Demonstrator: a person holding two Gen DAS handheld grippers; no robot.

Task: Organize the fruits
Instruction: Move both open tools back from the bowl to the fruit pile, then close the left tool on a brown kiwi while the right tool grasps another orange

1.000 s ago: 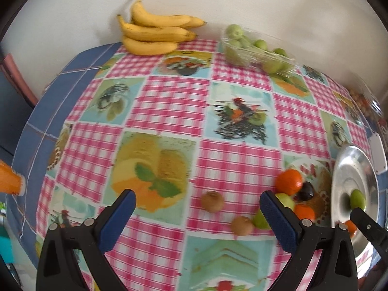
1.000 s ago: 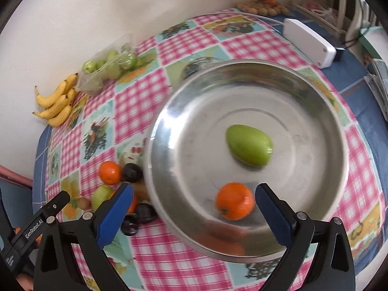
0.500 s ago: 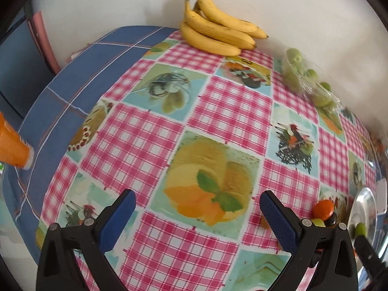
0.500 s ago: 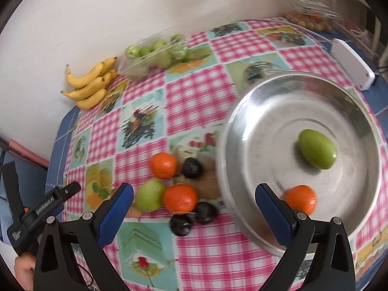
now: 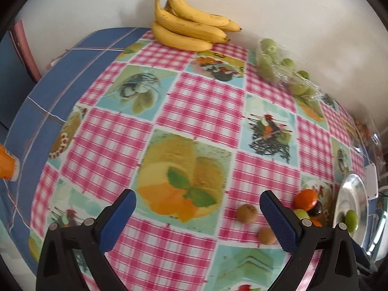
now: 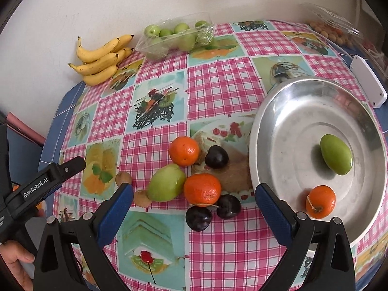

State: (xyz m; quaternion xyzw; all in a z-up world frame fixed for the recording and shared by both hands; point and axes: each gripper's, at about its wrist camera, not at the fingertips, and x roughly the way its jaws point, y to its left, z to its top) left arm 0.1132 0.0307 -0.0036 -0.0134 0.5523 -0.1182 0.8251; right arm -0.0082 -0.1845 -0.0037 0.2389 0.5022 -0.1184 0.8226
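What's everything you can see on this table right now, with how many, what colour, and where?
Metal bowl: one, silver, right side of the table.
Mango in bowl: one, green.
Orange in bowl: one, orange.
Loose oranges: two, orange, left of the bowl.
Loose mango: one, green, beside the oranges.
Plums: three, dark purple, among the loose pile.
Kiwis: two, brown, left edge of the pile.
Bananas: one bunch, yellow, by the wall.
Clear tray of small fruit: one, green, by the wall.
White box: one, behind the bowl.
Tablecloth: one, pink checks with pictures.
Left claw: open, empty.
Right claw: open, empty.
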